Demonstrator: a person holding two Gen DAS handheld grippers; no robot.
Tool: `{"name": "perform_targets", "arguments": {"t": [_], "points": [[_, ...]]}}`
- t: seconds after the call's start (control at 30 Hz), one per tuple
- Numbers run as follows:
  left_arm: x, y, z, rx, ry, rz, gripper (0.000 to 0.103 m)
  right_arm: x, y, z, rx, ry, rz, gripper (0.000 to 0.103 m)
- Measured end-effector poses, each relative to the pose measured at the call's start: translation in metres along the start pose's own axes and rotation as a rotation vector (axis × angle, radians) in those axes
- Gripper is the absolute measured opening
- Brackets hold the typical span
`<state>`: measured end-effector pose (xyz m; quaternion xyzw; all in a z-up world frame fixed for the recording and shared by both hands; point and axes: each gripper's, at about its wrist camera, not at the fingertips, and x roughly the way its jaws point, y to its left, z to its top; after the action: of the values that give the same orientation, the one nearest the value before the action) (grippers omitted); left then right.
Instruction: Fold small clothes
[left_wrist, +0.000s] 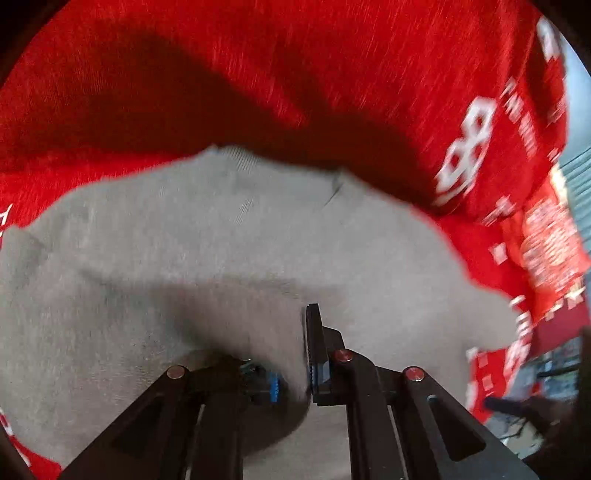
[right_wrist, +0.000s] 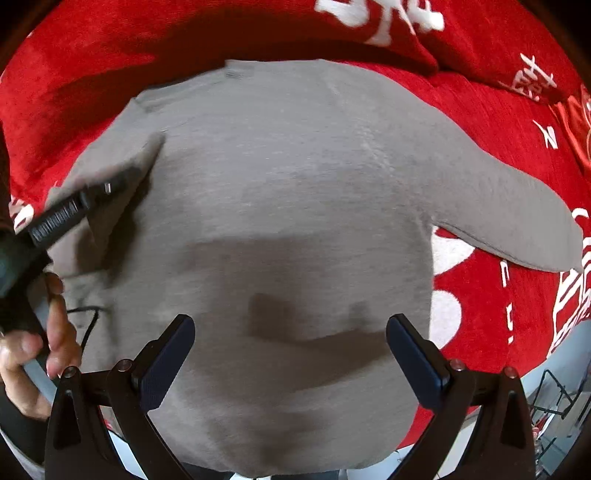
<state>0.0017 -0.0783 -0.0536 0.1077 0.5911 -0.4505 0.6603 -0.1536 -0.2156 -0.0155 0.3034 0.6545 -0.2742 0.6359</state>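
Right wrist view: a grey top (right_wrist: 280, 206) lies spread across a red cloth (right_wrist: 74, 74) printed with white characters, filling the middle of the frame. One sleeve (right_wrist: 517, 218) reaches out flat to the right edge over the red. The other sleeve, at the left of the frame, is pinched by the left gripper (right_wrist: 107, 184), which comes in from the lower left with the person's hand (right_wrist: 33, 347) behind it. The right gripper (right_wrist: 290, 350) sits at the bottom centre with its jaws wide apart, one blue-padded finger on each side of the top's lower part; nothing lies between them, and they look to be above the fabric, though contact cannot be told. A thin black cord (right_wrist: 86, 317) crosses the grey fabric near the hand.

Left wrist view is blurred. The left gripper (left_wrist: 295, 365) is at the bottom centre, jaws clamped on a bunched fold of the grey top (left_wrist: 221, 240), which bulges between them and fills the lower half of the frame. Red cloth (left_wrist: 258, 66) with white print covers the upper half and the right side, with dark shadow where it meets the grey.
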Motion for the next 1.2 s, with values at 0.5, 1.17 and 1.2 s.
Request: {"name": "perform_targets", "arguments": {"t": [0.5, 1.17, 1.2], "points": [[-0.14, 0.104, -0.034, -0.092, -0.144, 0.303, 0.085, -0.013, 0.145, 0.046, -0.472, -0.239, -0.068, 0.102], [-0.126, 0.186, -0.022, -0.276, -0.066, 0.384, 0.085, 0.032, 0.0, 0.122, 0.13, -0.176, 0.285, 0.012], [-0.122, 0.186, -0.018, -0.277, -0.057, 0.378, 0.085, 0.04, -0.014, 0.12, 0.189, -0.14, 0.319, 0.019]]}}
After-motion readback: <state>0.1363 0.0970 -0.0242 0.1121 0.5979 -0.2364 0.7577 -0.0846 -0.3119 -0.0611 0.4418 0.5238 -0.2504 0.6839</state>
